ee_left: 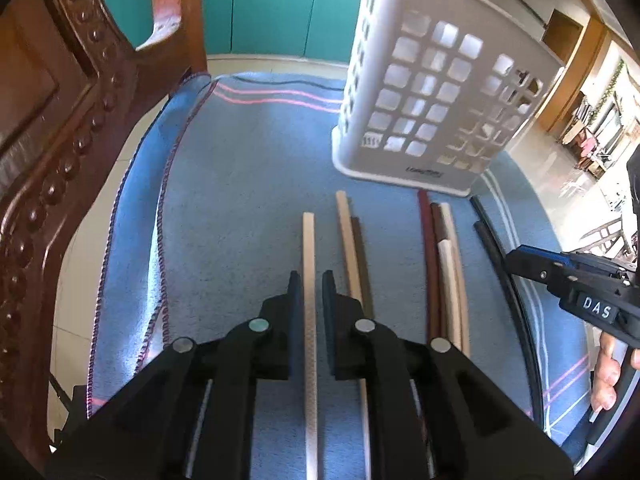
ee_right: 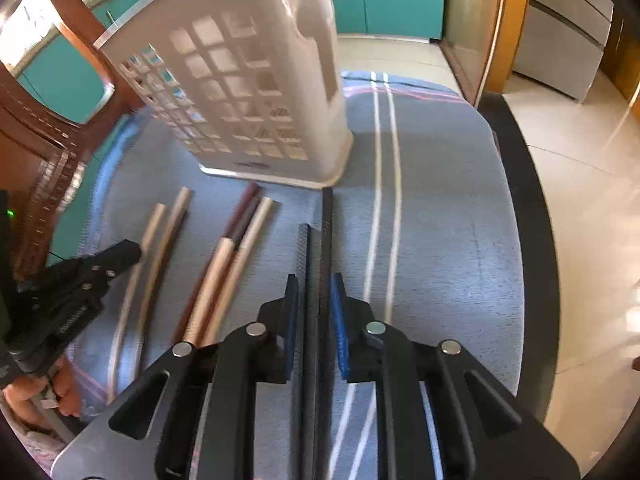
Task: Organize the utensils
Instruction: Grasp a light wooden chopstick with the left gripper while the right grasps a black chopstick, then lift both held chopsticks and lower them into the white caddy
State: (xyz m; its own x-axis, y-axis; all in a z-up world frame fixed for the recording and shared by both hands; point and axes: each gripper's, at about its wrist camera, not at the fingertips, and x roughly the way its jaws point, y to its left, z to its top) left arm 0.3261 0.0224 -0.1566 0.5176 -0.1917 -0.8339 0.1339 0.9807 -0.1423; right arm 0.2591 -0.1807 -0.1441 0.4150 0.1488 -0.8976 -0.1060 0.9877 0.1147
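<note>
Straddling a cream chopstick (ee_left: 309, 280) on the blue towel (ee_left: 224, 184), the left gripper (ee_left: 311, 292) stands parted, not touching it, short of the white basket (ee_left: 432, 92). From the right wrist, the right gripper (ee_right: 314, 296) gapes around 2 black chopsticks (ee_right: 326, 240), gripping neither.

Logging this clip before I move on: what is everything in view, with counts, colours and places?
Basket: one, white, perforated, upright on the far part of the towel.
Cream sticks: about five, lying lengthwise before the basket; one runs between the left gripper's fingers.
Brown sticks: about three, mixed among the cream ones.
Black sticks: two, rightmost; both pass between the right gripper's fingers.
Towel: one, blue with pink and white stripes, covering the table.
Chair: one, carved brown wood, left.
Cabinets: teal, behind.
Left gripper: black, open.
Right gripper: black, open.
</note>
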